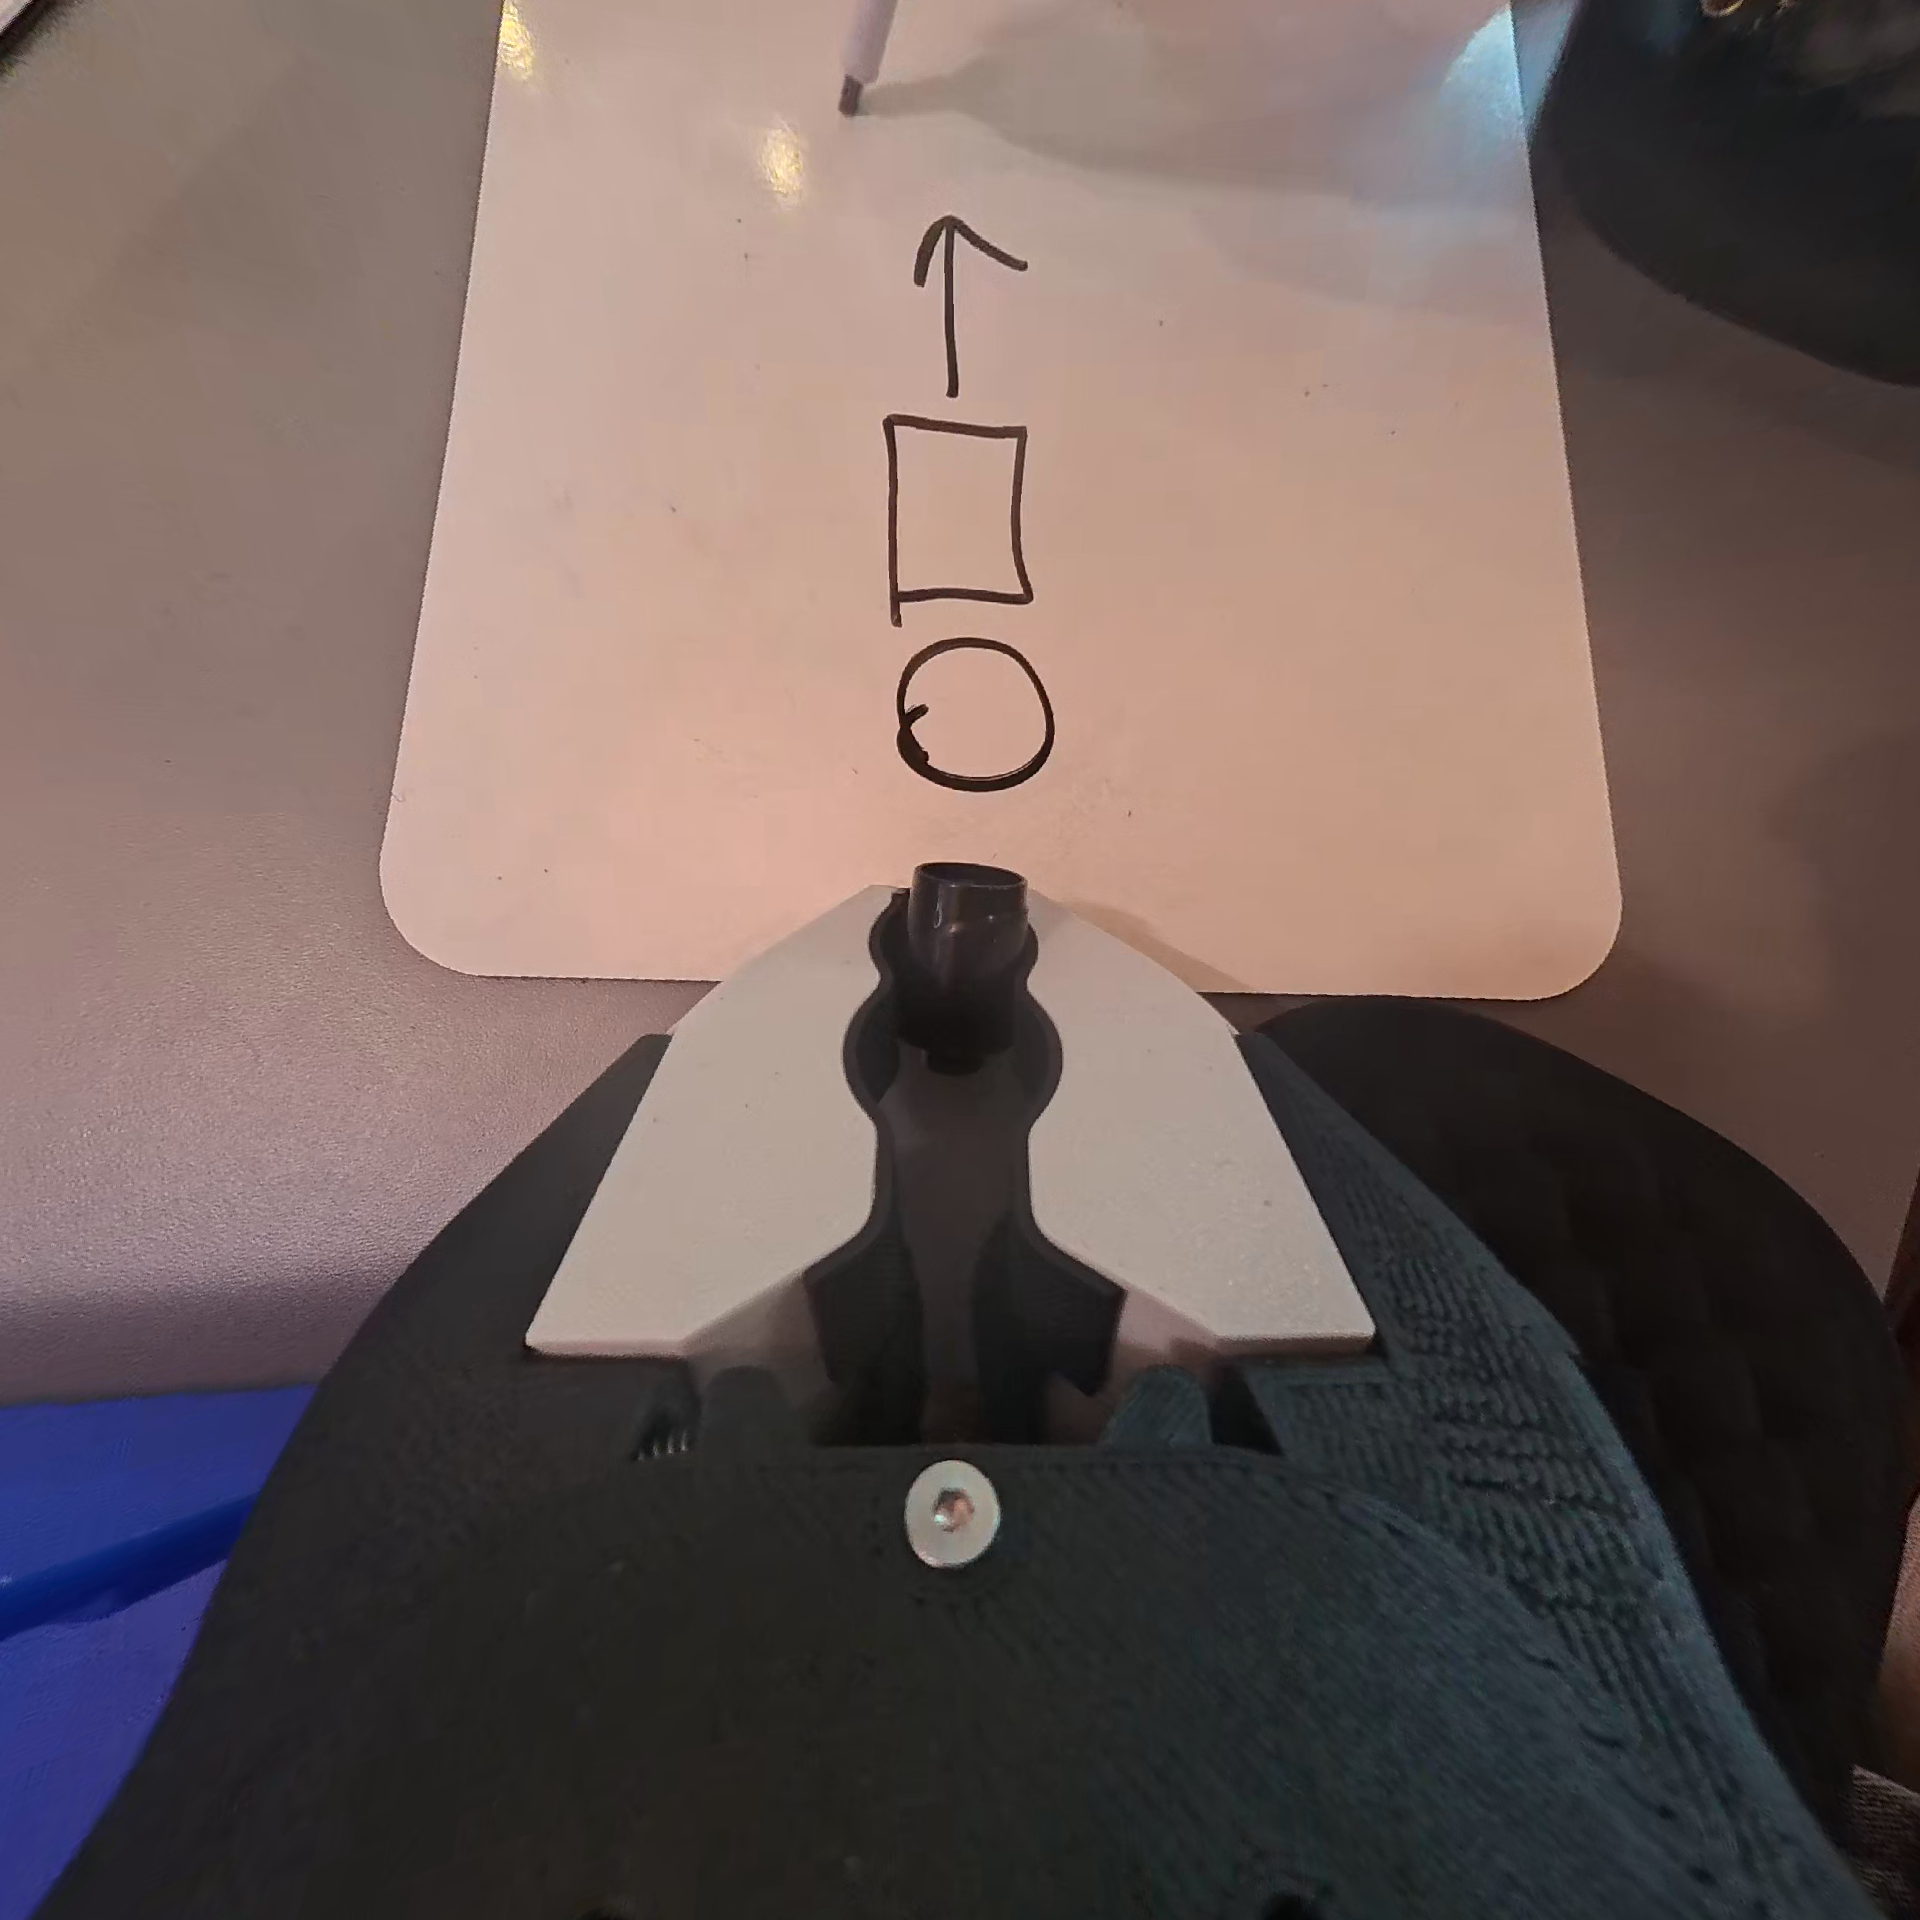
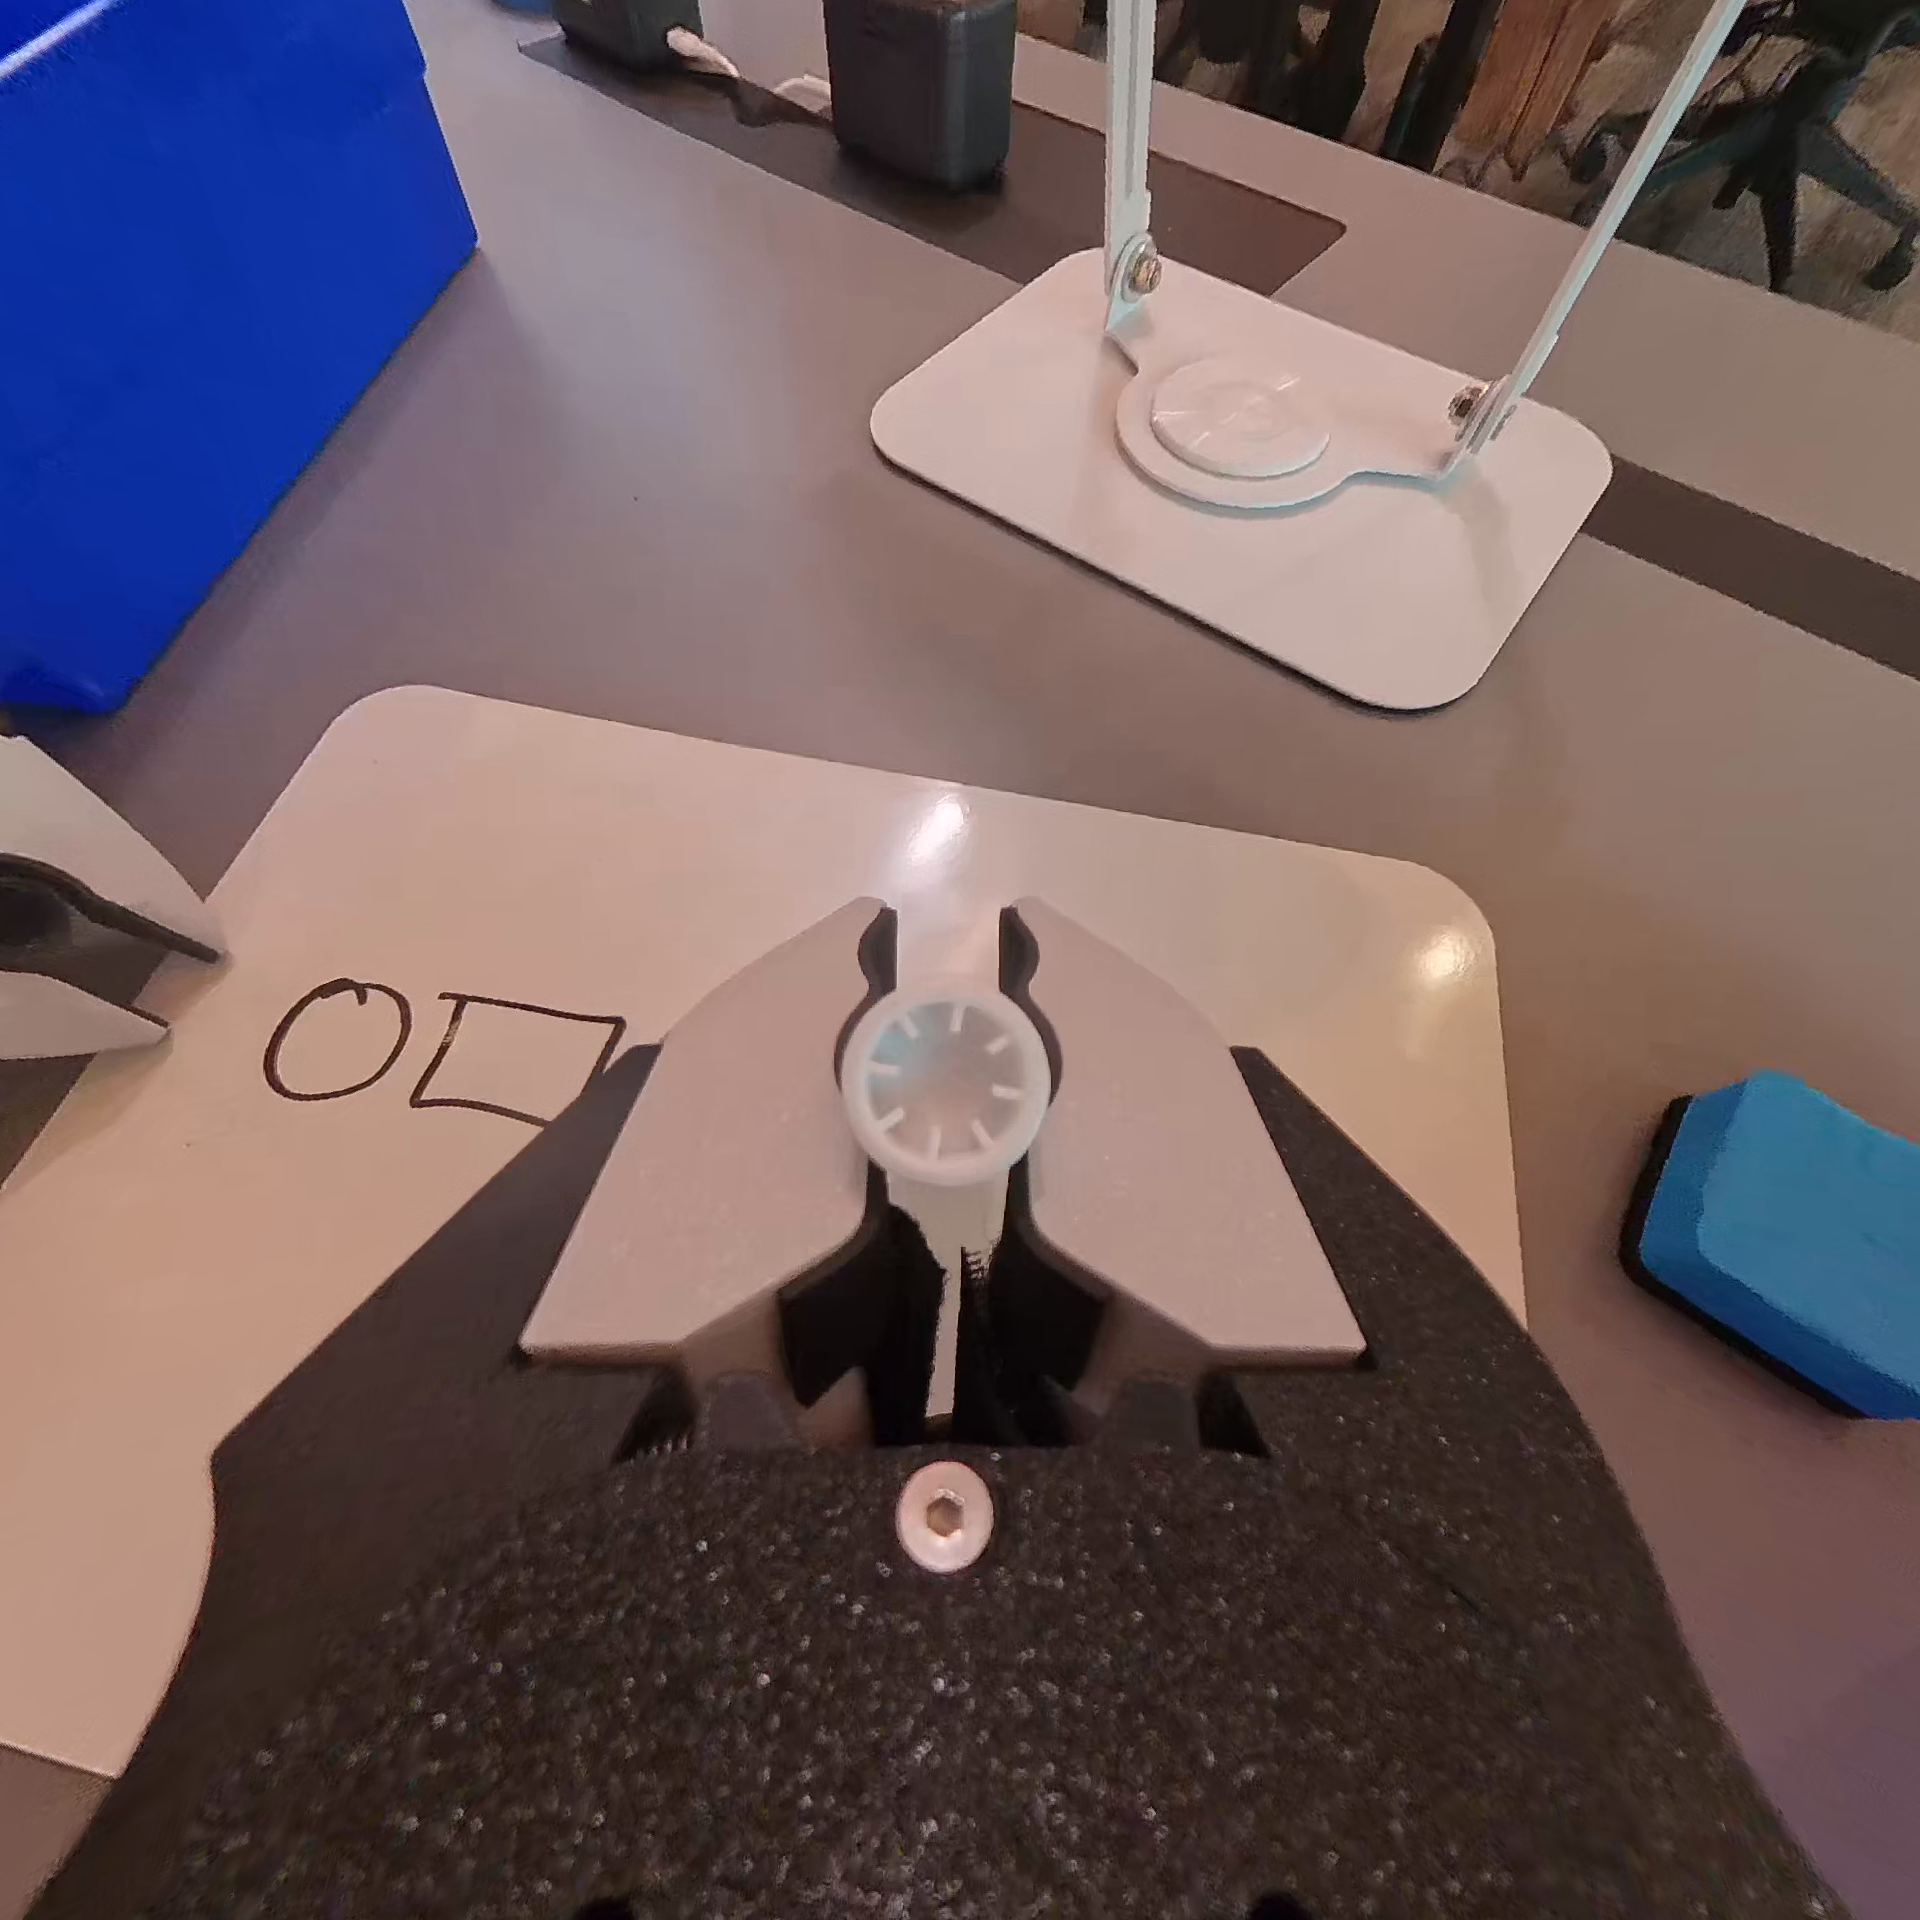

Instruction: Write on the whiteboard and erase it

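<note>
Right gripper (image 2: 948,940) clamps the marker (image 2: 943,1091) upright over the whiteboard (image 2: 1299,935) – press lightly, strokes steady; left gripper (image 1: 961,914) grips the cap (image 1: 961,935).

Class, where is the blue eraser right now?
In the right wrist view, the blue foam eraser lies on the grey table, just off the white whiteboard's right edge.

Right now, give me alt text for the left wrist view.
The left tongs grip a black marker cap at the near edge of a whiteboard bearing a drawn circle, square and arrow; a marker tip touches the far end.
</note>
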The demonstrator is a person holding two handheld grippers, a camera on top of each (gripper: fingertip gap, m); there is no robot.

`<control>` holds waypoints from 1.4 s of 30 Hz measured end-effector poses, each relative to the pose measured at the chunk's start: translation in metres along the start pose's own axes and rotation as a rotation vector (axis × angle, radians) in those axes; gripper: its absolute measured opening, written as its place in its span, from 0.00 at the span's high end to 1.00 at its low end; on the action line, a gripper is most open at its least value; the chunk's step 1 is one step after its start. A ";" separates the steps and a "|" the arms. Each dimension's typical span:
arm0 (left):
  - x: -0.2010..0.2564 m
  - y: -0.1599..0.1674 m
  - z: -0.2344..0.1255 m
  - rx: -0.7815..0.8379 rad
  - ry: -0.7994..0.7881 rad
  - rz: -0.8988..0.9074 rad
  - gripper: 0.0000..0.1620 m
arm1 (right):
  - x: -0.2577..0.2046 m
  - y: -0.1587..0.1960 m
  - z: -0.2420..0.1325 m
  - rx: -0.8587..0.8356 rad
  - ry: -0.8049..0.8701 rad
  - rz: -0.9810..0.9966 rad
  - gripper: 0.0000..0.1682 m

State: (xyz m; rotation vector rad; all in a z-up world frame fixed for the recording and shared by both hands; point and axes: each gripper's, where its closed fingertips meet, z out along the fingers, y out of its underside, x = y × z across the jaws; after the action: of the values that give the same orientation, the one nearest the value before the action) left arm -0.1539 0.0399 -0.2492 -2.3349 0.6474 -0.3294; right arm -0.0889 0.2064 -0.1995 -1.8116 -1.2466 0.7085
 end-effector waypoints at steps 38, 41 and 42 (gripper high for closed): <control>0.001 0.000 0.000 0.000 0.003 0.004 0.90 | -0.007 0.021 -0.033 -0.024 0.015 0.029 0.89; 0.002 0.000 0.000 0.000 0.003 0.004 0.90 | -0.025 0.020 -0.031 -0.024 -0.017 0.002 0.89; 0.002 0.000 0.000 0.000 0.002 0.005 0.90 | -0.028 0.019 -0.031 -0.024 -0.016 -0.008 0.89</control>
State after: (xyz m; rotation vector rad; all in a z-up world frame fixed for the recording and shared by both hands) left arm -0.1524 0.0392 -0.2492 -2.3327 0.6540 -0.3301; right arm -0.0650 0.1677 -0.2000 -1.8226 -1.2777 0.7080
